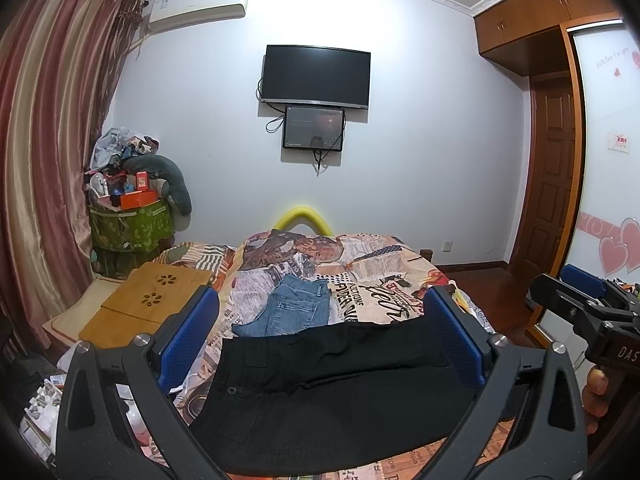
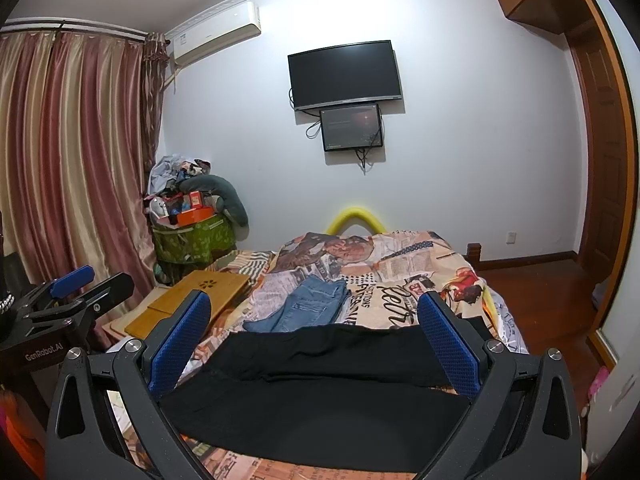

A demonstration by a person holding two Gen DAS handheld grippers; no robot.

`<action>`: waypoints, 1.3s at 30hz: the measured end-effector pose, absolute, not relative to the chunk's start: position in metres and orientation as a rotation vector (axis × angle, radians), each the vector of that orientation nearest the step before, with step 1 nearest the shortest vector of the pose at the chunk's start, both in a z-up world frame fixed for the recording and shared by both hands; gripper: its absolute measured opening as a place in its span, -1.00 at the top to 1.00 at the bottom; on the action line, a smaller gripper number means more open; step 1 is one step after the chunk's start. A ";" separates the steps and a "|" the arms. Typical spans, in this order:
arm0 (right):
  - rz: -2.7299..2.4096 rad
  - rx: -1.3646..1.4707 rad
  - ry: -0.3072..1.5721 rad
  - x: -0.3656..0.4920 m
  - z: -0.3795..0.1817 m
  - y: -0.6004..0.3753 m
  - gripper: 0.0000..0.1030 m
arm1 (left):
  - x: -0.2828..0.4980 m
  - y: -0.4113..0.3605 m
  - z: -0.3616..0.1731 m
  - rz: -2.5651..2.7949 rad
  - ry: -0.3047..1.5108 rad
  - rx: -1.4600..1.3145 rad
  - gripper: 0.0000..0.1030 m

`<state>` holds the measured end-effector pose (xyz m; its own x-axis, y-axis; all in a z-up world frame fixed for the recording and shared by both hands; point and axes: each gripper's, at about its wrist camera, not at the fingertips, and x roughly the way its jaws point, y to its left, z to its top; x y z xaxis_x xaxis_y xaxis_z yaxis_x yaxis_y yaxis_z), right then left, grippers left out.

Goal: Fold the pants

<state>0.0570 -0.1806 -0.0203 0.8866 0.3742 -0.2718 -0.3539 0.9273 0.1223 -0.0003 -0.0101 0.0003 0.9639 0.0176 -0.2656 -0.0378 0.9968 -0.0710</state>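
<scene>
- Bedroom w/ pale wall; bed w/ newspaper-print cover fills the mid ground.
- Left wrist view: left gripper wide open, blue pads well apart, nothing between them gripped.
- Black pants lie flat across near edge of bed, spread left-right below the jaws; button and pocket visible at left end.
- Folded blue jeans just beyond the black pants, farther on the bed, touching or nearly so.
- Wooden lap desk at left of bed; TV on far wall w/ small screen under it; curtains far left; wardrobe right.
- Right gripper at right edge, jaw gap unclear from here; a hand partly seen below it.
- Right wrist view: right gripper also wide open, holding nothing.
- Black pants span the near bed edge under it; blue jeans just beyond.
- Left gripper at left edge, beside the curtains.
- AC unit high on far wall; cluttered green bin in far left corner.
</scene>
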 end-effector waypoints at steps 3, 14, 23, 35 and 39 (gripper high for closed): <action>0.377 0.070 0.297 0.057 -0.021 -0.181 -0.99 | 0.000 -0.011 0.000 0.027 0.271 -0.076 -1.00; 0.377 0.072 0.298 0.058 -0.020 -0.183 -0.99 | 0.002 -0.010 0.001 0.027 0.274 -0.080 -1.00; 0.376 0.074 0.297 0.058 -0.021 -0.183 -0.99 | 0.002 -0.010 0.002 0.027 0.275 -0.079 -1.00; 0.377 0.072 0.295 0.058 -0.020 -0.183 -0.99 | 0.003 -0.010 0.002 0.027 0.268 -0.074 -1.00; 0.378 0.070 0.296 0.059 -0.021 -0.182 -0.99 | 0.004 -0.010 0.003 0.028 0.266 -0.073 -1.00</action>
